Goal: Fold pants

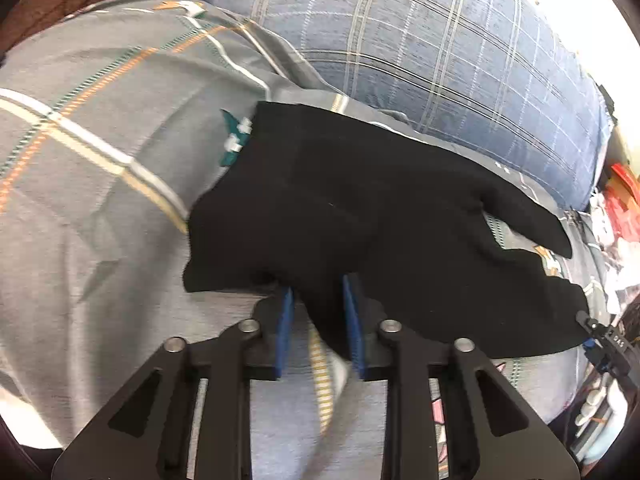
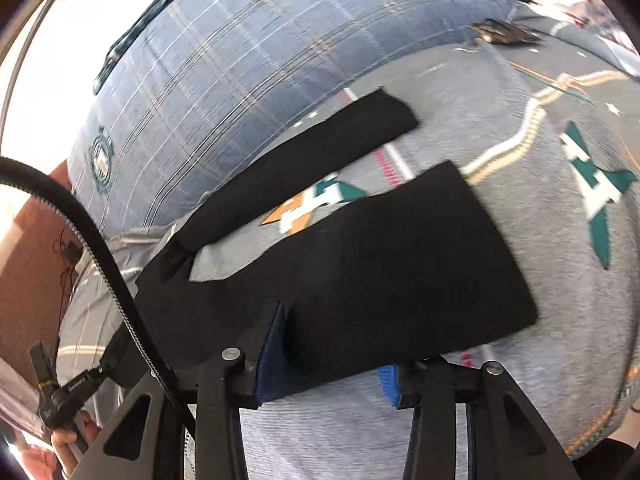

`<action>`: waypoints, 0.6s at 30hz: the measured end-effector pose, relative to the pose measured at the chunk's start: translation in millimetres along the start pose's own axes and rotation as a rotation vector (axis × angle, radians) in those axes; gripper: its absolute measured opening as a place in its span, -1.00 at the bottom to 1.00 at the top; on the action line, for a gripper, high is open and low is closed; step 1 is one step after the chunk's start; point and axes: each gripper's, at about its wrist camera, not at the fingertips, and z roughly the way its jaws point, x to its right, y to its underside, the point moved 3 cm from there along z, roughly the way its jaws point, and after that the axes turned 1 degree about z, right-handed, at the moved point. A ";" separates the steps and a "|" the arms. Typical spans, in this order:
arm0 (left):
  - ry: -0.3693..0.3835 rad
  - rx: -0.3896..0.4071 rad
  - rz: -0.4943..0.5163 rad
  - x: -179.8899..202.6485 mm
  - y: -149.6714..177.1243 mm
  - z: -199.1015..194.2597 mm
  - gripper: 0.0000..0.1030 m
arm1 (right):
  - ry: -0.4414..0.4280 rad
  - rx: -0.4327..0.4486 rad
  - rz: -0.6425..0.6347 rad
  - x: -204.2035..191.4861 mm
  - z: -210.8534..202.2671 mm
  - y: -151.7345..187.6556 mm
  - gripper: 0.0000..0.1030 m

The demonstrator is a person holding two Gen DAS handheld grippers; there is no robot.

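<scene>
The left gripper (image 1: 318,322) has its blue-padded fingers (image 1: 285,332) a little apart, with a fold of the black pants (image 1: 360,216) lying loose between them; the pads do not press on it. The right gripper (image 2: 328,354) stands wider open, its fingers (image 2: 270,354) flanking the near edge of one pant leg, cloth between them but not clamped. The pants lie spread on a bed with a grey patterned bedsheet (image 1: 92,184), two legs splayed apart, reaching toward a blue checked pillow (image 2: 224,64) along the far edge. Clutter shows beyond the bed's corner.
</scene>
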 end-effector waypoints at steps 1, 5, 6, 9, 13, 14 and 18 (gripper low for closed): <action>-0.013 0.003 -0.002 -3.4 0.3 -1.0 -0.47 | -0.004 0.005 0.011 2.8 -1.8 -0.9 -0.21; -0.073 0.003 -0.062 -27.1 3.3 0.4 -0.47 | -0.007 0.017 0.030 10.9 -5.1 -4.5 -0.21; -0.083 0.006 -0.075 -30.0 3.5 -0.5 -0.47 | -0.006 0.020 0.035 11.1 -5.6 -5.6 -0.20; -0.097 0.055 -0.073 -27.9 1.5 -13.8 -0.47 | 0.012 0.035 0.044 15.5 -7.1 -11.1 -0.18; -0.036 0.096 0.039 8.5 -0.2 -25.2 -0.47 | -0.008 0.055 0.082 26.0 -12.0 -11.7 -0.17; 0.006 0.075 0.070 23.2 0.9 -22.2 -0.47 | -0.014 0.060 0.093 28.5 -13.0 -11.9 -0.17; 0.129 -0.006 0.223 90.9 6.8 -3.3 -0.47 | -0.002 0.080 0.085 32.8 -15.7 -14.6 -0.17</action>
